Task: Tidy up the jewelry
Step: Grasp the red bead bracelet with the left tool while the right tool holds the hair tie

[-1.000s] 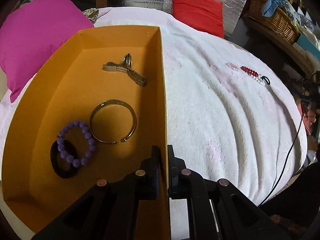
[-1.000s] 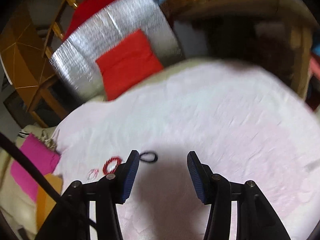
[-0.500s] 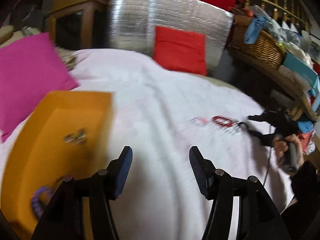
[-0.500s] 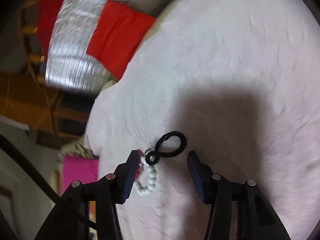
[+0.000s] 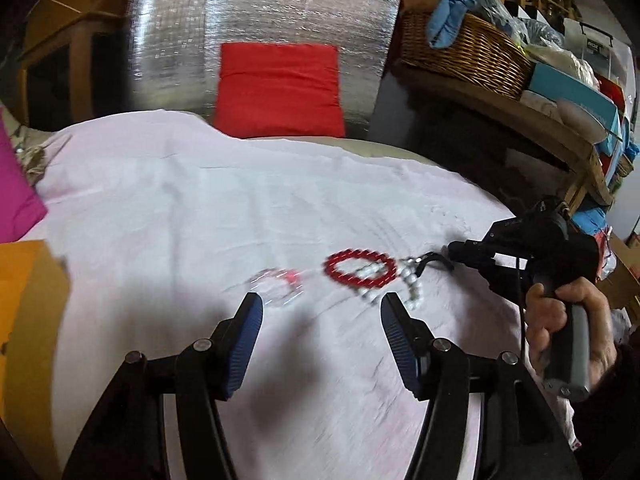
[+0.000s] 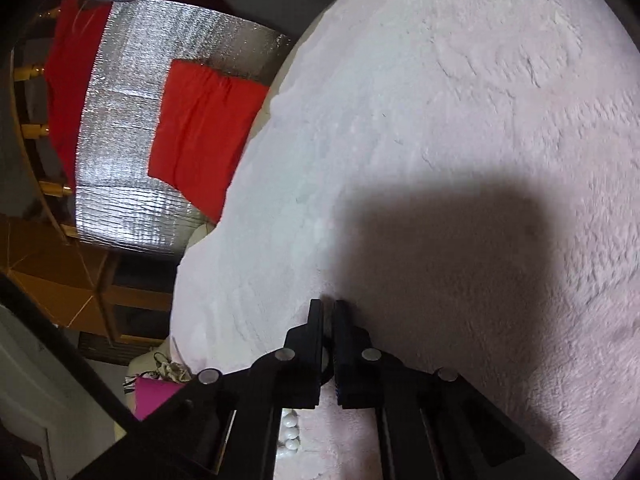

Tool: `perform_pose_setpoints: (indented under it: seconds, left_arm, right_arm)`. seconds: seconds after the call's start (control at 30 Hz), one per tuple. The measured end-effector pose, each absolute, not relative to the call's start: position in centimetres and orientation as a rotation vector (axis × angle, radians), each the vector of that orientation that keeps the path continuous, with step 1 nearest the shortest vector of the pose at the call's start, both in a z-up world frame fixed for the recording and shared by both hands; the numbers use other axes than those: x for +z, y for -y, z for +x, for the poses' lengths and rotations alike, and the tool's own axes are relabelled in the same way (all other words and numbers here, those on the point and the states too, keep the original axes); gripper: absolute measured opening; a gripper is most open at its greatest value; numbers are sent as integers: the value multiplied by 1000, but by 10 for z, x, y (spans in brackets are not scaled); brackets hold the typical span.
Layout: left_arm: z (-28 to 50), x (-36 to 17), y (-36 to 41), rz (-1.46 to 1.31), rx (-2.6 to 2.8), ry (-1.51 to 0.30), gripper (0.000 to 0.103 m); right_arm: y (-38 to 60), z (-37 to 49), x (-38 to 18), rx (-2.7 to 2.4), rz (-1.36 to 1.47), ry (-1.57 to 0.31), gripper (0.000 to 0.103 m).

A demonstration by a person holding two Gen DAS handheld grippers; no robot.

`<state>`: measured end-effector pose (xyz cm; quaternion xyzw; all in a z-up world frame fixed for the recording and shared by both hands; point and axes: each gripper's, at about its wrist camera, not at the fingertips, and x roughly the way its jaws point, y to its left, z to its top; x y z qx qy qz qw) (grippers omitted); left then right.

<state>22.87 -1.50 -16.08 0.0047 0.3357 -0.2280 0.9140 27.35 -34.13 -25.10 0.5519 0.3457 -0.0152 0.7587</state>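
Three pieces of jewelry lie in a row on the white blanket (image 5: 192,200): a red bead bracelet (image 5: 360,267) in the middle, a clear bracelet (image 5: 276,286) with a pink spot just to its left, blurred, and a string of white beads (image 5: 410,284) touching the red bracelet's right side. At the right end of the white beads a black hair tie (image 5: 434,261) curves up off the blanket.

Seen from the left wrist camera, the left gripper (image 5: 320,312) hangs over the blanket on the near side of the red bracelet, its jaws spread wide with nothing between them; the blue-ribbed pads (image 5: 246,344) face each other. The right gripper (image 5: 460,250) comes in from the right of the red bracelet, gripped by the person's right hand (image 5: 568,332), with its tip at the hair tie.

From the right wrist camera, the right gripper (image 6: 328,312) has its jaws drawn nearly together, a dark band pinched in the narrow slit between them; it looks like the hair tie, though little of it shows. A few white beads (image 6: 290,432) show below the jaws, on the blanket.

Left of the red bracelet, at the edge of the left wrist view, sits a corner of an orange box (image 5: 24,300), with a pink cushion (image 5: 14,192) behind it. Beyond the blanket stands a red cushion (image 5: 280,88) against a silver foil panel (image 5: 256,12), and a wicker basket (image 5: 468,56) sits on a shelf to its right.
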Motion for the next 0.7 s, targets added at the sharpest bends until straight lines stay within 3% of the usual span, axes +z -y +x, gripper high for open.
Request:
perform_pose_setpoints:
  seconds: [0.23,0.3,0.37,0.4,0.5,0.57,0.7]
  left_arm:
    - [249,-182,30,93,-447,-788,63]
    - [256,-184,20,72,-405,-798,63]
    - [260,-183,13,57,-390,-792,63]
    - [262,-182,9,49,-380,-786,63]
    - [266,-180,7,15,-386,-785,63]
    - [265,-180,16,18,-421,-782,63]
    - [259,-179,41,78,-490,-763,63]
  right_arm:
    - [357,268,-241,27,1236,-787,9]
    - [359,265,-239,47,1233,-817,23]
    - [360,260,-239,79,1256,-834,63]
    - [360,258,-239,85,1266,-827,67]
    - [355,254,-235,118,1263,-819,63]
    - [349,256,-238,148,1263,-843,50]
    - [338,262,-246,154,1283,-884,48]
